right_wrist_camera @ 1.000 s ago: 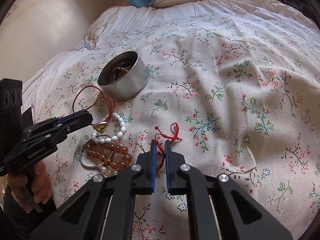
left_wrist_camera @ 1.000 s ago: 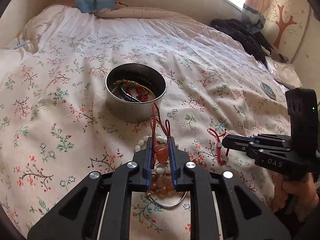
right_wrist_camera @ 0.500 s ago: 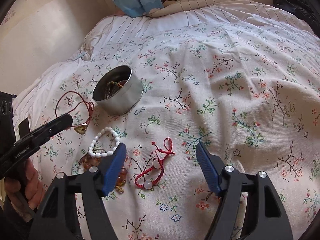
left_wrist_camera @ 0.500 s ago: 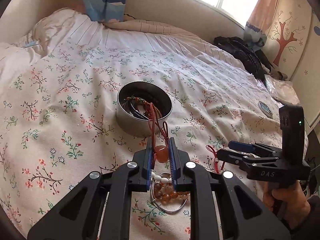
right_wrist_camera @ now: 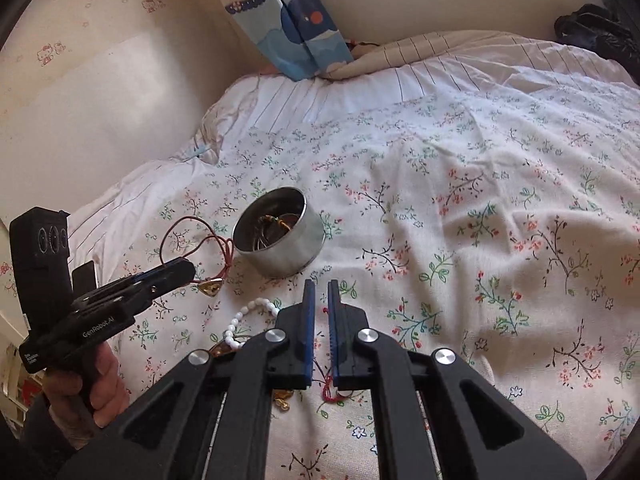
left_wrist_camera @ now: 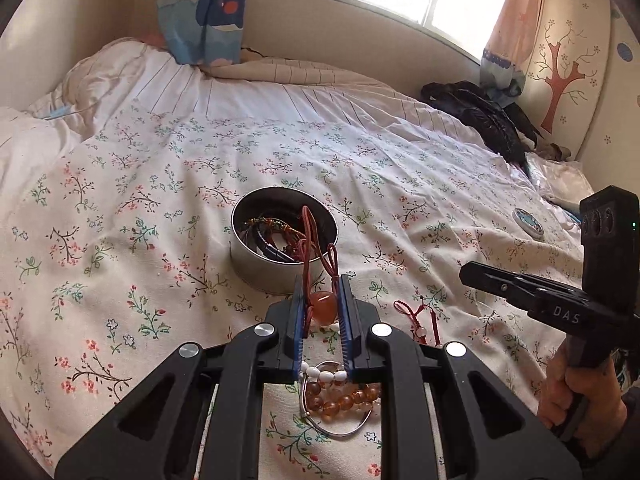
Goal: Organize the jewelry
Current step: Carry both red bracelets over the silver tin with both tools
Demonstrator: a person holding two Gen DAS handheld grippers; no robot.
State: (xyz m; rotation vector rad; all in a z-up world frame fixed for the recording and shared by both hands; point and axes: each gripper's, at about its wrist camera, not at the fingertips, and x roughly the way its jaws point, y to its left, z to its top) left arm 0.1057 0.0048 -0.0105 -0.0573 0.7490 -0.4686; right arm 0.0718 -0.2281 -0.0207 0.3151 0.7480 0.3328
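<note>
My left gripper (left_wrist_camera: 320, 292) is shut on an amber pendant (left_wrist_camera: 321, 303) with a red cord (left_wrist_camera: 310, 240), held above the bed just in front of a round metal tin (left_wrist_camera: 264, 276) with jewelry inside. In the right wrist view the left gripper (right_wrist_camera: 188, 270) holds the pendant (right_wrist_camera: 211, 287) left of the tin (right_wrist_camera: 292, 256). My right gripper (right_wrist_camera: 320, 292) is shut and empty, raised over a red cord bracelet (right_wrist_camera: 332, 394). A white bead bracelet (right_wrist_camera: 240, 320), an amber bead bracelet (left_wrist_camera: 340, 398) and a silver bangle (left_wrist_camera: 340, 434) lie below.
The floral bedspread (left_wrist_camera: 120, 200) spreads all around. A small round blue item (left_wrist_camera: 528, 220) lies at the right. Dark clothing (left_wrist_camera: 480, 116) is piled at the far right, and a blue curtain (left_wrist_camera: 200, 12) hangs at the back.
My left gripper has lifted the pendant off the bed toward the tin. My right gripper opened, let the red bracelet drop, then closed again and rose.
</note>
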